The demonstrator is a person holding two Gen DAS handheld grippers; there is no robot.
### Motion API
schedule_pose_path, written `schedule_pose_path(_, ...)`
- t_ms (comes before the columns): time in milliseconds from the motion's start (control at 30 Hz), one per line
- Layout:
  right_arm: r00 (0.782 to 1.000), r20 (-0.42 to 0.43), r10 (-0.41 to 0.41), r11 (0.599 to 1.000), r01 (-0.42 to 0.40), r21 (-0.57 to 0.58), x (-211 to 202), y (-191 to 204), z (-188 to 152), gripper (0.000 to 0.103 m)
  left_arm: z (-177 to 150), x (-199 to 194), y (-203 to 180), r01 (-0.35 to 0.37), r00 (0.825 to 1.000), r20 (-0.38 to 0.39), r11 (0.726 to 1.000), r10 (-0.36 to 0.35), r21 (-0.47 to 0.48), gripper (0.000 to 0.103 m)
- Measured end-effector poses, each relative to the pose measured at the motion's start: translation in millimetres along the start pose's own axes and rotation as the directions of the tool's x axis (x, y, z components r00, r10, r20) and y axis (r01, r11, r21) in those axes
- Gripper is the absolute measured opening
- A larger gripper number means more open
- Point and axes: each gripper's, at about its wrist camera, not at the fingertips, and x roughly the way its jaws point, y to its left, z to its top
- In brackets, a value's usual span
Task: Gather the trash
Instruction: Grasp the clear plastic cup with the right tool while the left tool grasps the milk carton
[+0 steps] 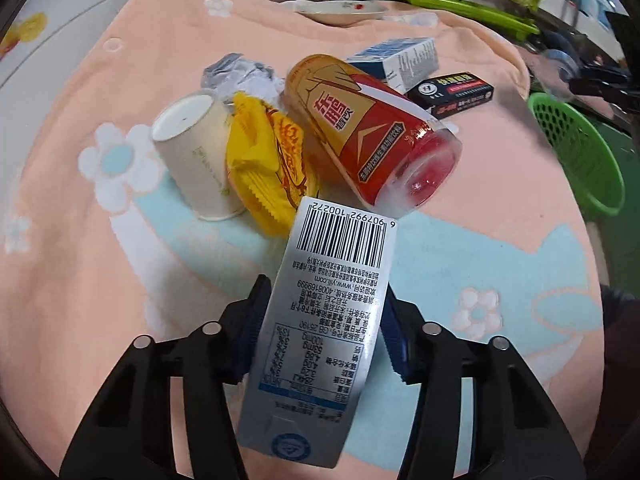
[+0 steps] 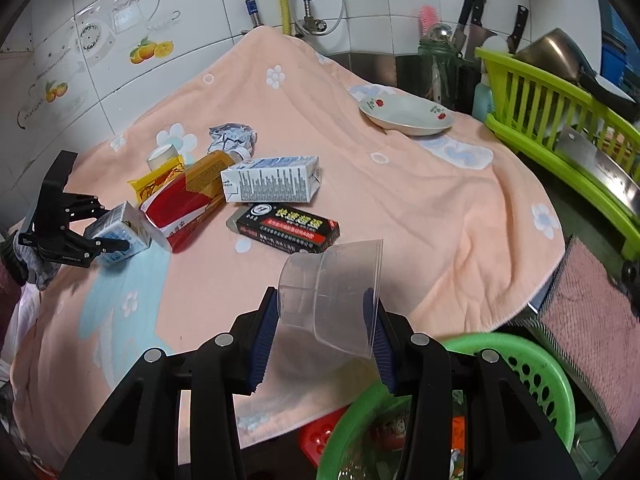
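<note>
My left gripper [image 1: 326, 300] is shut on a silver milk carton [image 1: 328, 320], its pads against the carton's two sides, low over the peach towel [image 1: 120, 260]. Just beyond lie a paper cup [image 1: 196, 156], a yellow wrapper [image 1: 264, 160], a red and gold bottle [image 1: 368, 128], crumpled paper [image 1: 236, 74], a second carton [image 1: 400, 60] and a black box [image 1: 452, 94]. My right gripper [image 2: 322, 300] is shut on a clear plastic cup [image 2: 332, 292], held tilted above the rim of a green basket [image 2: 532, 364]. The right wrist view shows the left gripper [image 2: 108, 240] at the far left.
A flowered plate [image 2: 408, 116] sits at the towel's far side. A lime dish rack [image 2: 560, 120] with a pan and a cleaver stands on the right, knives behind it. A pink cloth [image 2: 592, 320] lies near the basket, and a red basket [image 2: 320, 436] sits below the towel's edge.
</note>
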Motion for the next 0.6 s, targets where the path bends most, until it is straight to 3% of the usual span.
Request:
schedule_pose_path(333,1.000,-0.021,0.005,0.999,-0.004,0.039,-20,-17,-38,0.042,-11,-36,-45,-0.070,0.996,0.044,0.991,0.076,-0.114,0.046)
schedule_pose_path(600,0.998,-0.048,-0.028,0.997,0.031,0.070,-36,-42,-72,0.042,-16,-60,-97,0.009,0.994,0.106,0.982,0.011,-0.190,0.046)
